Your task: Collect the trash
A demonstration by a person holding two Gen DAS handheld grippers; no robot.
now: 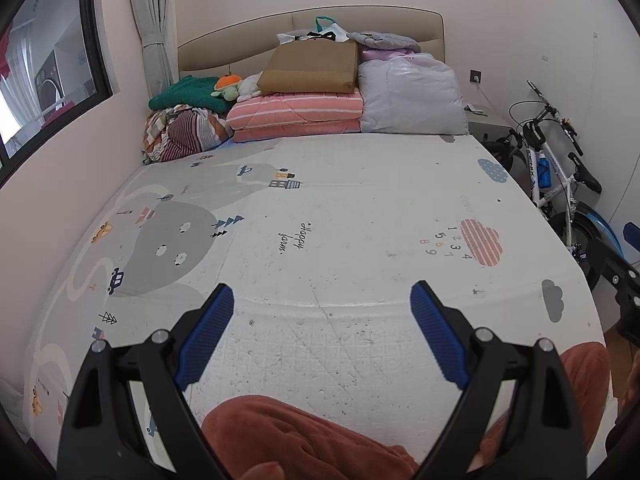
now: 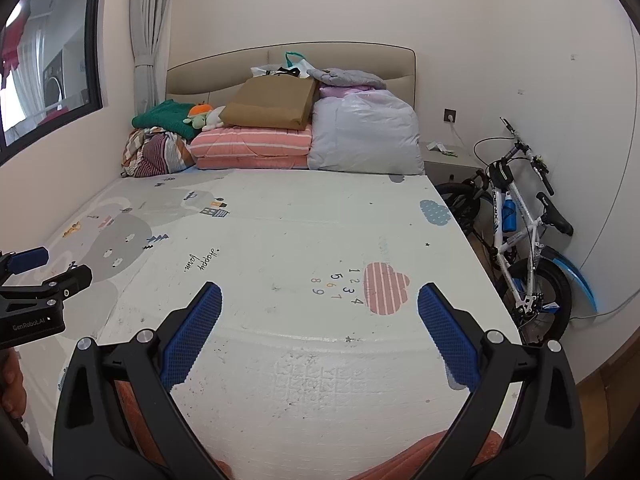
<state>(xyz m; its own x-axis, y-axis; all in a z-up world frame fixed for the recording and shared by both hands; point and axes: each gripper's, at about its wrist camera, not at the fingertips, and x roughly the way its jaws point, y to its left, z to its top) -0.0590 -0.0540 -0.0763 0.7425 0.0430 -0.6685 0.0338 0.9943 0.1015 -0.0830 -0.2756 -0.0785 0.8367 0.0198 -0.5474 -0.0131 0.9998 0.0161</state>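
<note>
My left gripper (image 1: 322,294) is open and empty, held above the near end of a bed covered by a patterned play mat (image 1: 340,208). My right gripper (image 2: 320,296) is also open and empty above the same mat (image 2: 304,232). The left gripper also shows at the left edge of the right wrist view (image 2: 36,276). No trash item is plainly visible on the mat. A brown paper bag (image 1: 312,66) lies on folded bedding at the headboard; it also shows in the right wrist view (image 2: 272,102).
Folded quilts (image 1: 296,114), a grey pillow bundle (image 1: 412,96), green clothing (image 1: 184,92) and a plush toy (image 1: 228,86) are piled at the headboard. A white bicycle (image 2: 524,224) leans on the right wall beside a nightstand (image 2: 448,160). Window and curtain (image 1: 154,20) stand left. Orange-clad knees (image 1: 296,436) are below.
</note>
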